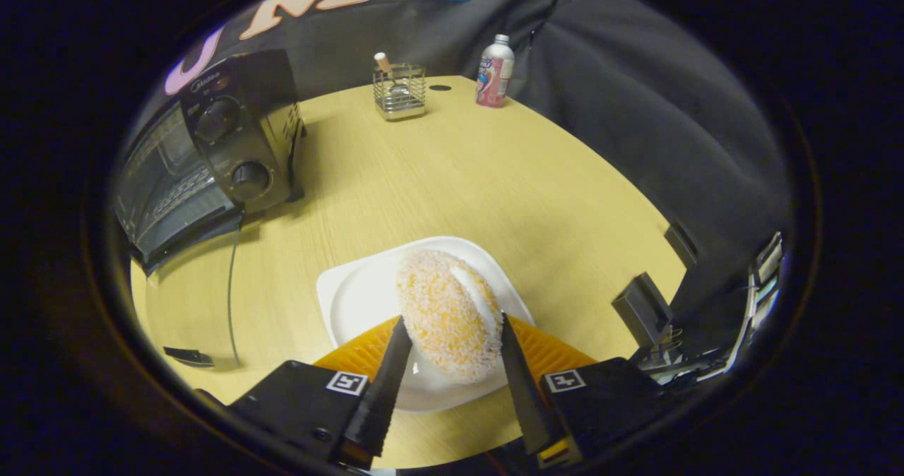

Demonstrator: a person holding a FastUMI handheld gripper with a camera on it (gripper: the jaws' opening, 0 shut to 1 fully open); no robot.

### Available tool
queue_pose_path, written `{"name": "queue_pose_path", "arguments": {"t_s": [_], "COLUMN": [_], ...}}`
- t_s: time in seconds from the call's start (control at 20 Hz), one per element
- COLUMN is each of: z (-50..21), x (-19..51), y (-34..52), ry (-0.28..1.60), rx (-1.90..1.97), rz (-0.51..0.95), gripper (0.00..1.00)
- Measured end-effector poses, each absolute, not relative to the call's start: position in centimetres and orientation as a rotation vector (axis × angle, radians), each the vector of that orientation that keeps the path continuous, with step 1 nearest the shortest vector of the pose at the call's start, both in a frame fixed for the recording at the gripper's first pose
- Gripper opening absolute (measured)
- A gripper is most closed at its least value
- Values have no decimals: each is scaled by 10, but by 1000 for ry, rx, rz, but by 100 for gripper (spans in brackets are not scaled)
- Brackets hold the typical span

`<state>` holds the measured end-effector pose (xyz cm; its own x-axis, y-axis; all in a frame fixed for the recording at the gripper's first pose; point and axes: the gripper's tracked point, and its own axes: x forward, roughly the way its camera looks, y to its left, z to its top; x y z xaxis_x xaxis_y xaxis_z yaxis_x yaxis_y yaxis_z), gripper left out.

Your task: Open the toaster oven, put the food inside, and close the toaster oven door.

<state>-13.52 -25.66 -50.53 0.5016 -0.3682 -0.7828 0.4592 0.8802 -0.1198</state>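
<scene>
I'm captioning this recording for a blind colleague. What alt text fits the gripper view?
The tool grips a crumb-coated pastry between its fingers, over a white plate on a wooden table. A toaster oven sits beyond to the left; at the table's far edge are a wire basket and a bottle.

Gripper point(452, 335) jaws pressed on coconut bun point(449, 313), white plate point(353, 296) beneath, toaster oven point(205, 158) shut beyond
</scene>
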Motion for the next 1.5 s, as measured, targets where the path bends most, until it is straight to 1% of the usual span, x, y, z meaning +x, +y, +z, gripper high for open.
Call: {"name": "queue_pose_path", "arguments": {"t_s": [0.1, 0.2, 0.4, 0.55, 0.7, 0.9, 1.1, 1.25, 1.5], "z": [-499, -484, -440, -410, -396, -396, -404, -409, -420], "x": [-133, -128, -109, -95, -85, -76, -52, -25, 12], "y": [-255, -253, -228, -191, -139, -67, 0, 33, 56], "ry": [894, 838, 694, 613, 575, 560, 564, 556, 543], "rx": [145, 184, 311, 384, 478, 625, 766, 867, 941], "rz": [-531, -573, -576, -534, -479, -421, -368, -347, -338], "gripper": [69, 60, 60, 60, 60, 60, 60, 60, 60]}}
